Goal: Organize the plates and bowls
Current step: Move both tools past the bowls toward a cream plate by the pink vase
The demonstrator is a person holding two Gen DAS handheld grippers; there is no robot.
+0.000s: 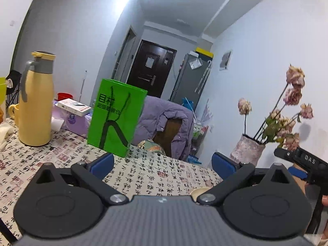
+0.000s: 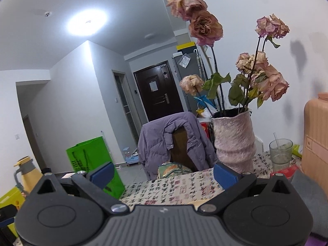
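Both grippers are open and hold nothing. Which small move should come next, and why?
Probably tilt both grippers down toward the table. The left gripper and right gripper look out level, and only a cream rim peeks below them; no plate or bowl shows clearly.

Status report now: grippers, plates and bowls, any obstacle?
Left gripper open, empty. Right gripper open, empty. No plates or bowls in view. Green bag and vase stand ahead.

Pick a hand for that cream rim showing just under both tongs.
Left, tentatively. The cream rim shows more fully just below the open left tongs; under the open right tongs only a sliver appears. Plate or bowl, I cannot tell.
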